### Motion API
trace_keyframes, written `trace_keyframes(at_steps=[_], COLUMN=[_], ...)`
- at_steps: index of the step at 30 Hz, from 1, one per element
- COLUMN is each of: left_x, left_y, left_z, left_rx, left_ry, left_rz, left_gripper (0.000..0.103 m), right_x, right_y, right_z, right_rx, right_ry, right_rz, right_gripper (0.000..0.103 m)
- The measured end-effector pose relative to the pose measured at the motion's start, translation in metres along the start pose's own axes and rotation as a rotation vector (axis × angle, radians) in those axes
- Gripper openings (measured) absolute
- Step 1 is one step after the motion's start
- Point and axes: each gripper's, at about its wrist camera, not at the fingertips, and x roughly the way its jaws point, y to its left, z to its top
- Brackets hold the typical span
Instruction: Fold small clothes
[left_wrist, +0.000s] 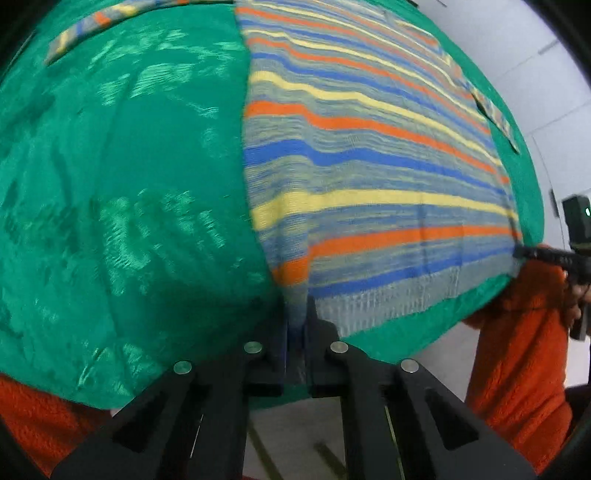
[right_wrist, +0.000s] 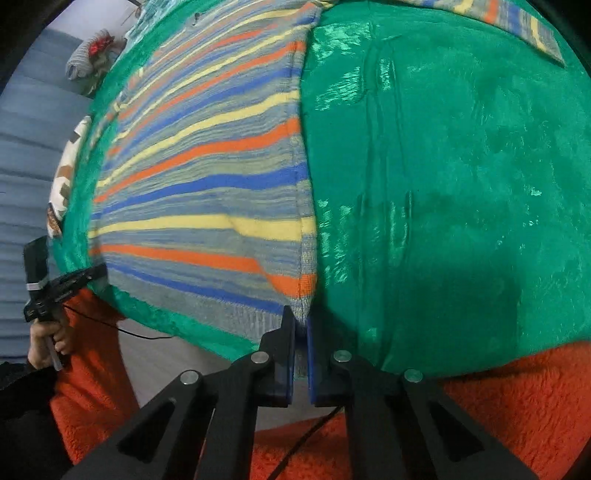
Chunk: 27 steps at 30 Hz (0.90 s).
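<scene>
A striped knit sweater (left_wrist: 369, 177) lies flat on a green cloth (left_wrist: 129, 184) that covers the table. Its bands run across in orange, yellow and blue over a mottled grey-blue ground, and a paler ribbed hem edges the near side. The knit looks mostly smooth, with slight waves in the stripes. A striped sleeve (right_wrist: 532, 29) stretches out over the far part of the cloth.

The left gripper (left_wrist: 295, 325) is closed on the sweater's near left hem corner, with the knit pinched between its black fingers. The right gripper (right_wrist: 301, 325) is clamped the same way on the near right hem corner, the ribbing caught between its blue-lined fingers (right_wrist: 288, 354). Both corners sit at the table's near edge, just above an orange fleece garment (right_wrist: 498, 406) worn by the person.
</scene>
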Motion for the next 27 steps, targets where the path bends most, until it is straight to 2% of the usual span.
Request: trace_keyframes(at_steps=[4,8,10,11,12,13,14,15,18,20,21,22,24,26,27], left_x=[-0.007,0.002,0.001,-0.003,-0.004,-0.008,-0.015,-0.023,-0.055,-0.070,-0.073,-0.073,-0.073,-0.063,-0.058], left_y=[0.008,0.008,0.002,0.000,-0.001,-0.002,-0.002,-0.003,-0.003,-0.001,0.001,0.003,0.015,0.033,0.046], left_z=[-0.009,-0.003,-0.002,-0.002,-0.003,-0.003,-0.004,-0.005,-0.006,-0.001,0.004,0.014,0.041,0.077,0.094], left_rx=[-0.044,-0.056,-0.033,-0.025,-0.024,-0.027,-0.031,-0.036,-0.046,-0.045,-0.041,-0.037,-0.042,-0.101,-0.138], left_ry=[0.004,0.013,0.006,-0.003,-0.007,-0.010,-0.031,-0.064,-0.207,-0.295,-0.324,-0.351,-0.424,-0.510,-0.535], left_rz=[-0.008,0.020,0.044,0.059,0.069,0.090,0.117,0.134,0.171,0.193,0.201,0.215,0.232,0.254,0.267], left_gripper=[0.004,0.005,0.011,0.014,0.027,0.036,0.056,0.070,0.090,0.094,0.096,0.096,0.096,0.096,0.096], right_x=[-0.006,0.014,0.014,0.012,0.008,0.005,0.000,-0.006,-0.035,-0.052,-0.064,-0.072,-0.088,-0.095,-0.097], right_y=[0.004,-0.007,-0.008,-0.005,-0.003,-0.001,0.000,0.000,0.000,0.000,-0.002,-0.004,-0.009,-0.014,-0.017], right_z=[-0.007,-0.004,-0.001,0.001,0.000,-0.002,-0.005,-0.007,-0.015,-0.016,-0.016,-0.015,-0.013,-0.012,-0.012], right_rx=[-0.004,0.072,0.074,0.064,0.054,0.049,0.047,0.048,0.044,0.047,0.063,0.079,0.115,0.143,0.160], right_ry=[0.004,0.018,0.013,0.004,-0.008,-0.017,-0.036,-0.056,-0.165,-0.257,-0.335,-0.400,-0.577,-0.696,-0.718], right_rz=[-0.046,-0.053,-0.061,-0.072,-0.084,-0.094,-0.105,-0.105,-0.135,-0.169,-0.186,-0.205,-0.289,-0.383,-0.395], right_gripper=[0.005,0.005,0.006,0.011,0.016,0.032,0.047,0.051,0.052,0.053,0.055,0.061,0.068,0.068,0.068])
